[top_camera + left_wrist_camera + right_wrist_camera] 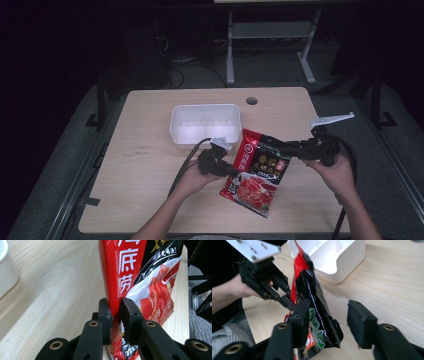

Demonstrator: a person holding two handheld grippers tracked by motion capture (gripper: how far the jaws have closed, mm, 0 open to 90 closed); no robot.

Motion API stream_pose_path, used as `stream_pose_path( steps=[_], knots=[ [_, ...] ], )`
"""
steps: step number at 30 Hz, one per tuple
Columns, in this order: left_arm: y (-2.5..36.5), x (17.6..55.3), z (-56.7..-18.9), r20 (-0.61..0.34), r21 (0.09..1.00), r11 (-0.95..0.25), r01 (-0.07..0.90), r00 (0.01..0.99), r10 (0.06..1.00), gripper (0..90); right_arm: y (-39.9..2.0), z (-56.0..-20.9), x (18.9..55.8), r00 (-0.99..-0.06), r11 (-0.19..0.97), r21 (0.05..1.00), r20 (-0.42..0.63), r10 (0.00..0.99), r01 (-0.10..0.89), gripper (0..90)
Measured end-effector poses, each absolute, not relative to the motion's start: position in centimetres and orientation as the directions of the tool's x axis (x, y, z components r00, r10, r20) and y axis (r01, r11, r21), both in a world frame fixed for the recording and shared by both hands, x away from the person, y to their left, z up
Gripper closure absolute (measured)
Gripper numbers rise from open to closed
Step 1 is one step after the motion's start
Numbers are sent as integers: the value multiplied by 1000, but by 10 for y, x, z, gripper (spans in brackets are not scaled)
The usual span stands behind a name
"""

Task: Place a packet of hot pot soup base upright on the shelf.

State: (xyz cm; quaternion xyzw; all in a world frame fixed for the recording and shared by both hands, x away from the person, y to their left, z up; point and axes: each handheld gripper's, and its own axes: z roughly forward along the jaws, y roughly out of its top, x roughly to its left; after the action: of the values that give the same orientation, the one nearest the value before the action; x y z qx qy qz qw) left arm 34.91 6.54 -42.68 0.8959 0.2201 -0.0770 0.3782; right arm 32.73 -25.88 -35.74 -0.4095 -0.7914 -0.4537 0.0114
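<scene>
A dim room is surrounding a pale wooden table [150, 170], with desk legs and cables lying in the dark behind it. A white tub [205, 125] is sitting near the middle of the table, and nothing is showing in the part of its inside that can be seen. Just in front of it, a red-and-black pouch [257, 172] is hanging between the two grippers, off the tabletop or barely touching it.

The left gripper [115, 315] is pinching the pouch's red side edge, its pads pressed tight on the film. The right gripper [329, 322] is standing with its jaws spread: one pad is lying against the pouch's black edge, the other is well clear, so this side is gripping nothing.

Judging by this, the pouch is being passed over to the left gripper alone, and that handover is looking nearly done. What seems left is drawing the right gripper away, carrying the pouch over the tub and lowering it inside.
</scene>
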Motion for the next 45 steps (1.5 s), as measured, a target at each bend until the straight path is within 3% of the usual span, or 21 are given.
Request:
stream_pose_path(
  steps=[1,9,12,15,20,34,45],
  knots=[
    [65,349,-427,-301,645,-618,449,893,335,785,-256,-362,330,-661,265,692,396,638,671,460],
    [65,346,-424,-283,646,-627,435,899,333,785,-242,-376,335,-669,304,656,419,615,690,437],
    [66,344,-423,-275,645,-632,429,903,331,784,-235,-379,336,-677,317,650,426,600,690,471],
    [68,343,-423,-271,644,-637,425,904,330,780,-230,-378,335,-688,324,655,429,585,683,594],
    [70,340,-423,-254,651,-638,411,910,327,746,-230,-375,332,-690,308,660,451,567,685,680],
    [89,321,-420,-161,658,-647,385,911,379,505,-227,-359,318,-691,282,682,450,565,675,686],
    [118,299,-420,-95,654,-664,364,909,405,438,-226,-338,313,-689,290,701,388,612,652,684]
  ],
)
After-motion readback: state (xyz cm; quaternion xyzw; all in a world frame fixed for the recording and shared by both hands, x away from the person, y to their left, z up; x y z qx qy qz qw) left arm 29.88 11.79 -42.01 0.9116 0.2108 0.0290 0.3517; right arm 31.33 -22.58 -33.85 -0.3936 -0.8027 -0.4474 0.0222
